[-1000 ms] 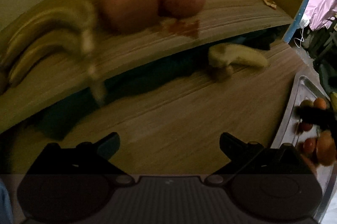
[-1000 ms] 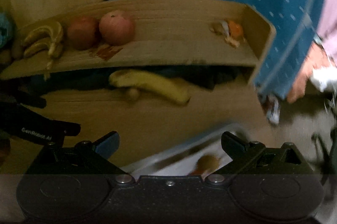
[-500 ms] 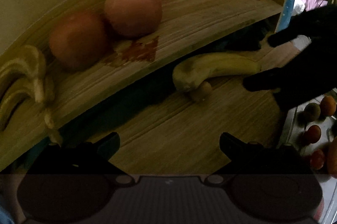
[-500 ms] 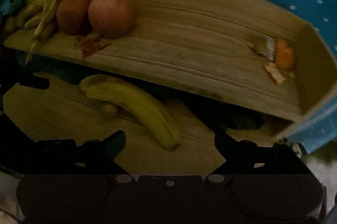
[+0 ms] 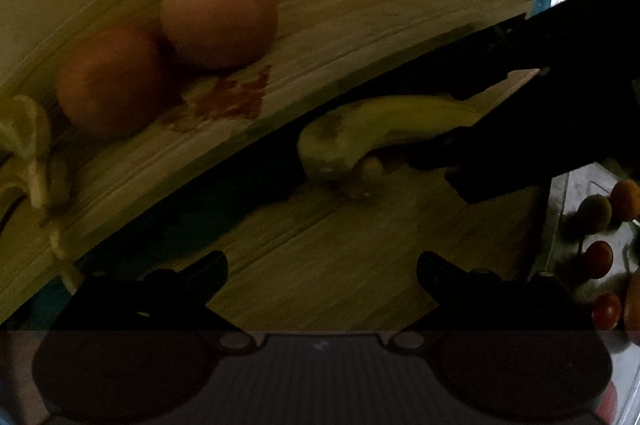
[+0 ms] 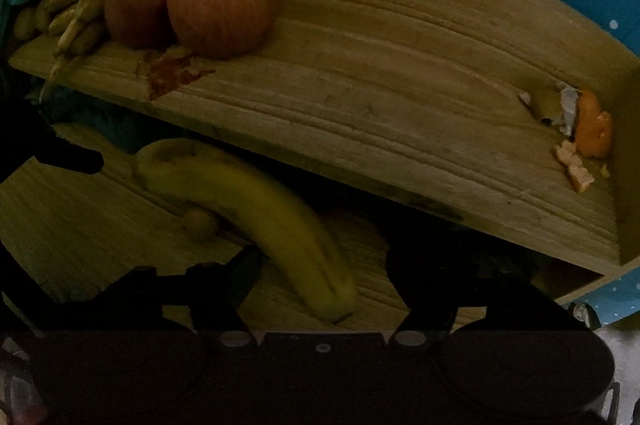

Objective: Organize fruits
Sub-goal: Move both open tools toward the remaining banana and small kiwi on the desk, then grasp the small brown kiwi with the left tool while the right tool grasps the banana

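Right gripper (image 6: 324, 275) open wide, jaws either side of banana (image 6: 256, 209) end, not closed on it. Banana lies on lower board (image 6: 80, 225), under shelf (image 6: 380, 97) edge. Left gripper (image 5: 322, 271) open, empty, hovers nearby. Two apples (image 6: 218, 5) on shelf.

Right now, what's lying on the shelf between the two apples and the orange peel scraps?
Nothing but bare wood. The right wrist view shows the shelf bare between the apples and the peel scraps.
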### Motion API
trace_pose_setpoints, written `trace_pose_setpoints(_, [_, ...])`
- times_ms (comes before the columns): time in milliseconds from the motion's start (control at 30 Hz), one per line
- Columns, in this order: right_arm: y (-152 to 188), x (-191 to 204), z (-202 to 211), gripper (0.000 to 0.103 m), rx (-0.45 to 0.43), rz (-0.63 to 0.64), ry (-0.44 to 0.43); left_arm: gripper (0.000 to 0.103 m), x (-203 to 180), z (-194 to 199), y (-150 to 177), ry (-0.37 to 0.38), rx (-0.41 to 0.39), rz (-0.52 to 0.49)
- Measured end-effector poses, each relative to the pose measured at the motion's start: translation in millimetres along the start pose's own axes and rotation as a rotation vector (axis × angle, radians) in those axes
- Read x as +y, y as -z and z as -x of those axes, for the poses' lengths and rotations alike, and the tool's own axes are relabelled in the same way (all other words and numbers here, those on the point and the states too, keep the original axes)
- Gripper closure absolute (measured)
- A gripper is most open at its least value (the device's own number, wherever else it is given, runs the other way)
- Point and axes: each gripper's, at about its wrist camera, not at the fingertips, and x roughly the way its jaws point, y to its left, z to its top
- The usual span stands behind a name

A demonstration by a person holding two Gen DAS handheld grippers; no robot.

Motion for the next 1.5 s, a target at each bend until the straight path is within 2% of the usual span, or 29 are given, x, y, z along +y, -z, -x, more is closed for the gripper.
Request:
trace_pose_setpoints(133, [1.0,-5.8,-2.5,0.039,-0.023,-0.012,-0.025,0.000,-5.4,-3.5,-3.6,-0.007,-0.014,-0.018])
trace_pose_setpoints(200, [3.8,-8.1,-0.2,0.048,-0.034,-0.013,-0.046,0.000,-7.4,-3.1,-5.3,-0.002,-0.033,-0.026])
trace_pose_setpoints(267, [5.7,-6.2,1.6,0.053,-0.044,0.004,-0.054,0.001,-10.1,-2.8,-7.3,0.009,-0.054,-0.036])
trace_pose_setpoints(400, [9.8,-15.0,5.0,0.057,-0.040,0.001,-0.063,0.011,-15.4,-7.1,-14.1,0.019,-0.068,-0.046])
trace_pose_setpoints(533, [16.2,-22.0,12.6,0.059,-0.033,-0.014,-0.051,0.022,-16.6,-10.7,-18.4,0.039,-0.071,-0.043])
trace_pose_setpoints(800, [28.9,-35.0,32.4,0.064,-0.028,-0.041,-0.032,0.027,-27.4,-20.2,-30.8,0.049,-0.100,-0.049])
trace_pose_setpoints(1067, [37.4,-35.9,44.4,0.066,-0.036,-0.066,-0.022,0.048,-39.0,-29.1,-45.8,0.056,-0.117,-0.049])
trace_pose_setpoints(1167, [41.7,-35.3,48.7,0.066,-0.036,-0.072,-0.018,0.056,-34.2,-21.5,-39.3,0.058,-0.114,-0.038])
trace_pose_setpoints(1233, [37.8,-32.1,43.1,0.066,-0.035,-0.071,-0.019,0.058,-33.5,-20.1,-38.5,0.057,-0.109,-0.035])
trace_pose_setpoints(1433, [35.6,-28.5,39.2,0.066,-0.033,-0.066,-0.021,0.053,-30.8,-16.4,-33.2,0.050,-0.104,-0.027])
trace_pose_setpoints(1500, [35.1,-27.3,38.6,0.066,-0.033,-0.063,-0.020,0.058,-29.9,-15.6,-32.5,0.056,-0.104,-0.025])
